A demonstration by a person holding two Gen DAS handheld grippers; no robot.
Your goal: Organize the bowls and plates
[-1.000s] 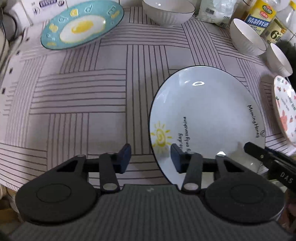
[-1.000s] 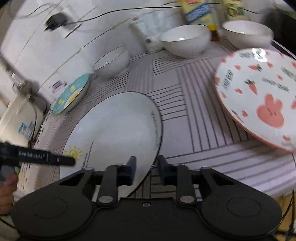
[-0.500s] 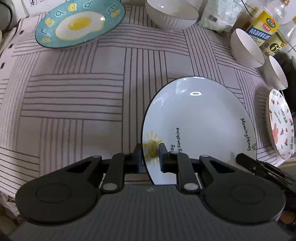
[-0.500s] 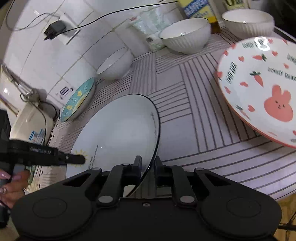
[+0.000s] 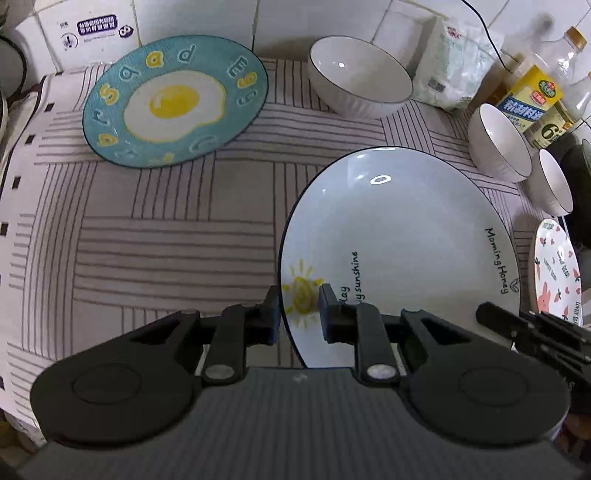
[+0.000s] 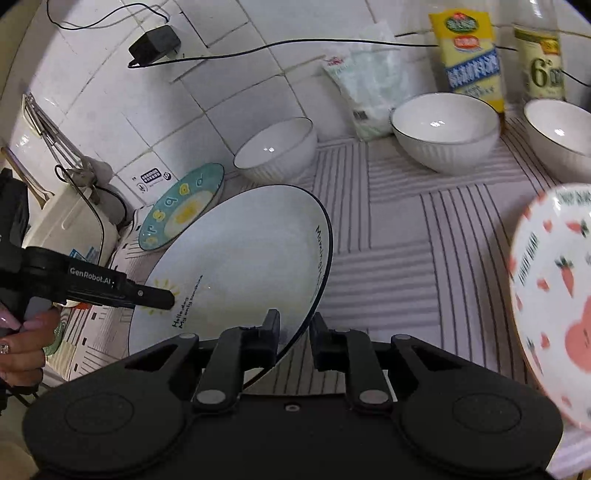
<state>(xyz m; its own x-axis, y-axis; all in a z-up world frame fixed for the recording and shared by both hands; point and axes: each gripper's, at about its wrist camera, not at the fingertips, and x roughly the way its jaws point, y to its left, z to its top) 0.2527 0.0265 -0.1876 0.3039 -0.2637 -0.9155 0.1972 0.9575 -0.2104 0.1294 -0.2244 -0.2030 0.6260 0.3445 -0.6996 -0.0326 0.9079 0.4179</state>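
While both grippers clamp opposite edges, the white sun plate (image 5: 399, 251) hangs tilted above the striped cloth (image 5: 166, 240). From the left wrist, the left gripper (image 5: 297, 310) bites the rim by the sun, pointing steeply down. From the right wrist, the right gripper (image 6: 293, 332) pinches the rim, angled shallower; uneven lifting could twist the plate loose, or swing it into the rabbit plate (image 6: 554, 288).

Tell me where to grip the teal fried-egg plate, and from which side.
Grip the teal fried-egg plate by its thin rim, at the near edge facing the open tablecloth. It looks flat and shallow, so only the rim would fit between jaws; the far edge sits by the tiled wall, and a white ribbed bowl stands to its right.
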